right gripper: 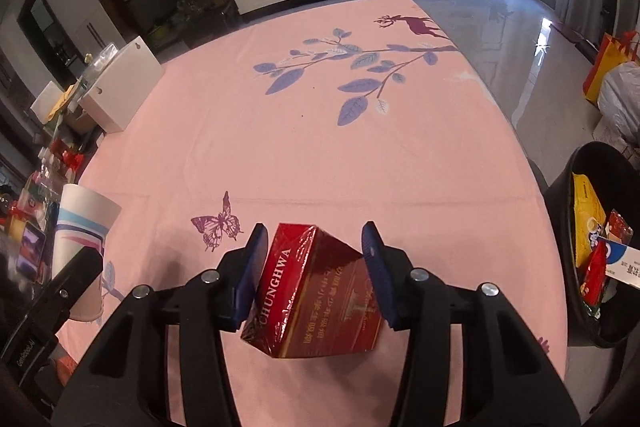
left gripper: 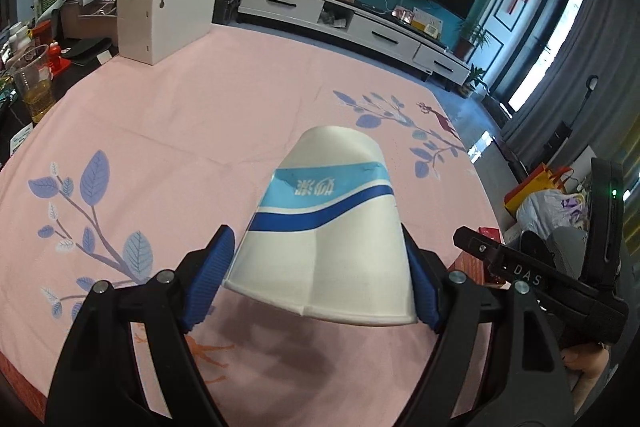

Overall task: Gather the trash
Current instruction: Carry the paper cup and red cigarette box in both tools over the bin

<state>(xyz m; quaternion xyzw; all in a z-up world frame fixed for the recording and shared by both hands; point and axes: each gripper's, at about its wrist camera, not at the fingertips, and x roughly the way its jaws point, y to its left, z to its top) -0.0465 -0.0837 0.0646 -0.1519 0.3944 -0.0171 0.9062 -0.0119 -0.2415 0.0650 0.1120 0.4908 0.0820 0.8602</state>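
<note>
My left gripper is shut on a white paper cup with blue bands, held upside down above the pink tablecloth. The cup also shows at the left in the right wrist view. My right gripper is shut on a red Chunghwa cigarette box, held tilted above the cloth. A black trash bin stands off the table's right edge and holds yellow and red wrappers. The right gripper's body shows at the right in the left wrist view.
A white box stands at the table's far left corner, beside a plastic cup of yellow liquid and clutter. A white TV cabinet is behind the table. Bags lie on the floor at the right.
</note>
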